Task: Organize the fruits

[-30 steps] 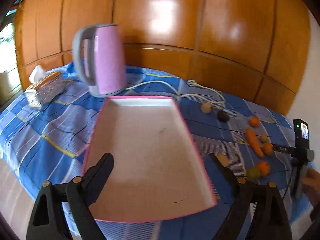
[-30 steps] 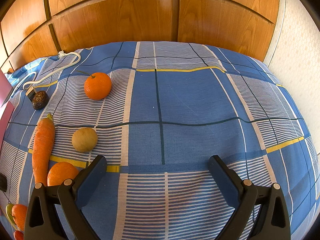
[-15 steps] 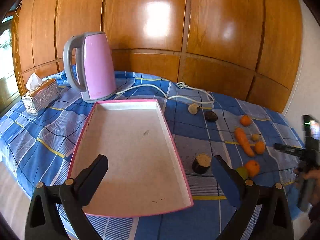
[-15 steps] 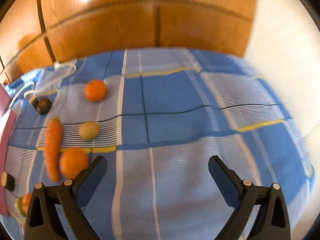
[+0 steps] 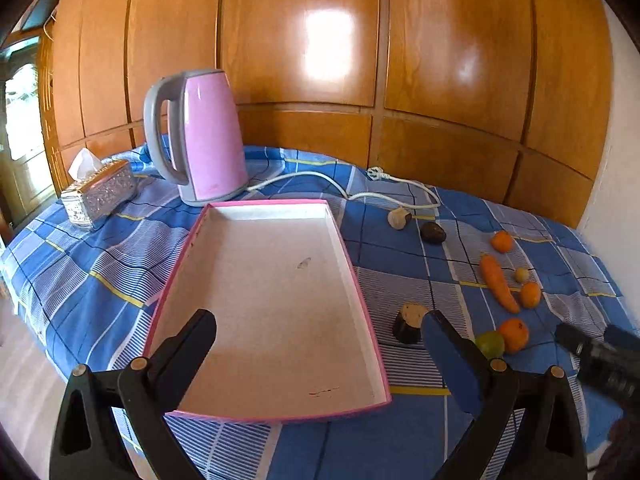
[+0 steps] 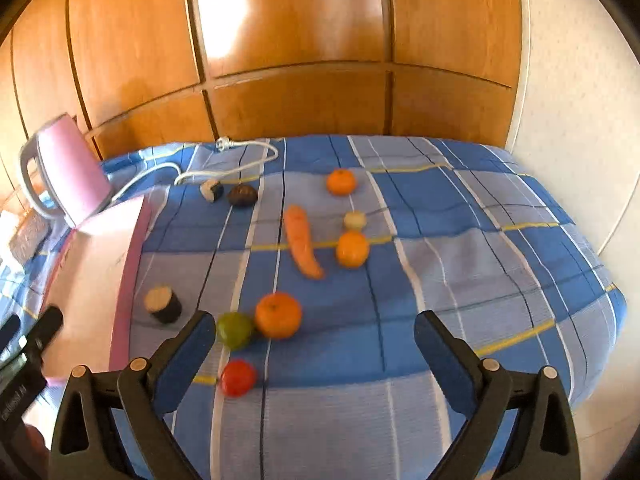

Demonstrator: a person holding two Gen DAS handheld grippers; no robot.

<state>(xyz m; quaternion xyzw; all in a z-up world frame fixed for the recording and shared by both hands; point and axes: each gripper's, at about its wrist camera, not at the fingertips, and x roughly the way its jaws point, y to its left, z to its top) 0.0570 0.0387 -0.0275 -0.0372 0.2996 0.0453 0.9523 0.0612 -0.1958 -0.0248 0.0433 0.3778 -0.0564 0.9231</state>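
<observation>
A pink-rimmed white tray (image 5: 362, 280) lies on the blue checked cloth, and my left gripper (image 5: 318, 330) hangs open over its near end, holding nothing. In the right wrist view the tray (image 6: 132, 248) sits at the left. Right of it lie a carrot (image 6: 301, 242), three oranges (image 6: 278, 315) (image 6: 352, 249) (image 6: 341, 181), a green fruit (image 6: 234, 330), a red fruit (image 6: 238, 377), a small pale round fruit (image 6: 355, 220), and dark cut pieces (image 6: 162, 304) (image 6: 242, 195). My right gripper (image 6: 310, 338) is open and empty above the cloth's near part. The same carrot (image 5: 498, 282) shows in the left wrist view.
A pink kettle (image 5: 200, 136) with a white cord (image 5: 360, 190) stands behind the tray. A silver tissue box (image 5: 98, 192) sits at the far left. Wooden panels back the table, and a white wall (image 6: 576, 120) closes the right side. The table's edge (image 6: 616, 320) drops off at the right.
My right gripper pulled back and rose, so the whole fruit group, tray and kettle came into its view. The left view steadied over the tray, and its jaws spread a little wider.
</observation>
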